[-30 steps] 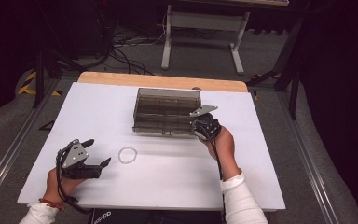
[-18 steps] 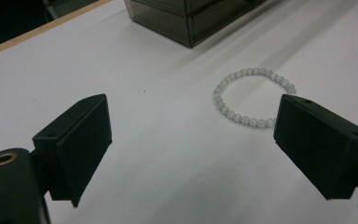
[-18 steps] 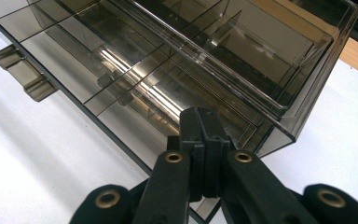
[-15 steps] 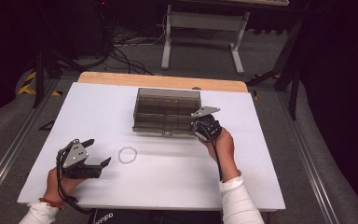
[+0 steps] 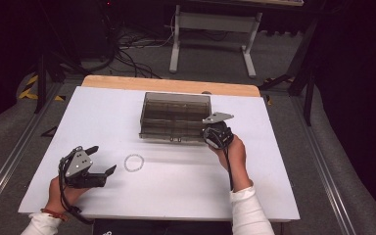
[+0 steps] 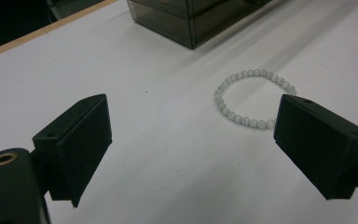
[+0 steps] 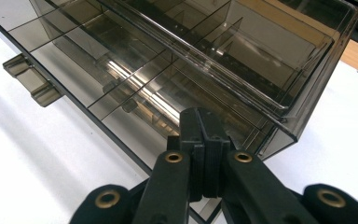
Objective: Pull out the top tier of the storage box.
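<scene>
A smoky clear compartment box [image 5: 175, 115] sits at the middle back of the white table [image 5: 186, 191]. In front of it and to the left lies a white bead bracelet [image 5: 126, 163], flat on the table. My left gripper [image 5: 103, 159] rests just left of the bracelet, jaws wide open and empty. In the left gripper view [image 6: 191, 140] the bracelet [image 6: 237, 116] lies ahead, near the right jaw. My right gripper [image 5: 209, 133] is at the box's front right corner. In the right gripper view [image 7: 200, 119] its jaws are shut together over the box [image 7: 177, 60], with nothing between them.
The box has latch tabs [image 7: 30, 79] on its front wall. A wooden strip [image 5: 171, 84] runs along the table's far edge. Beyond it are cables and a metal stand [image 5: 210, 29] on the floor. A rail [image 5: 10, 161] borders the table on the left.
</scene>
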A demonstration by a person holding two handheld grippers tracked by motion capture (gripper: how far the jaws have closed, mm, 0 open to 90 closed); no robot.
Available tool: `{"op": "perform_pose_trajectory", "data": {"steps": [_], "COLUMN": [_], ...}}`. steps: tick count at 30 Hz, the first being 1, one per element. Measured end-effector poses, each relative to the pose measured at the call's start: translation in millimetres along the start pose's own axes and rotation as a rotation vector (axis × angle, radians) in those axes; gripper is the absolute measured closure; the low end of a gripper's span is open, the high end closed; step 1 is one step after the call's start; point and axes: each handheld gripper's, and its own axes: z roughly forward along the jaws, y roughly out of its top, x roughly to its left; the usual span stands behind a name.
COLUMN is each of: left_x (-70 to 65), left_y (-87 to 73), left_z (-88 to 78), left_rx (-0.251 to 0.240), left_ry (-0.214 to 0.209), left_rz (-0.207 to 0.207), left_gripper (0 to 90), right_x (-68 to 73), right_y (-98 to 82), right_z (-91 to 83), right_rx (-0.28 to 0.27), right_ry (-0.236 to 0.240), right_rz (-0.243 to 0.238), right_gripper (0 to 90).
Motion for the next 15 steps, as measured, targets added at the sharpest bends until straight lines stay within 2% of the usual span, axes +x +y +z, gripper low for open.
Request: {"op": "perform_pose_trajectory", "data": {"steps": [2,7,15], "left_x": [0.4,1.2,0.7], "left_y": [-0.6,-1.8,-2.1], "left_z": [-2.2,-3.5,-2.6], "left_rx": [-0.002,-0.008,0.001], "left_ry": [0.012,0.011,0.008], "left_rz": [0.003,-0.012,0.001], "left_gripper": [12.3,12.9,12.9], "right_x": [0.2,-0.1,-2.6], "right_y": [-0.6,-2.6,-5.0], "right_z": [-0.1,-0.1,-0.9], "right_rx": [-0.005,-0.024,-0.037], "right_ry": [-0.001,0.005,0.024], "right_rz": [0.001,0.002,0.002], "right_gripper": [90.0,90.0,90.0]}}
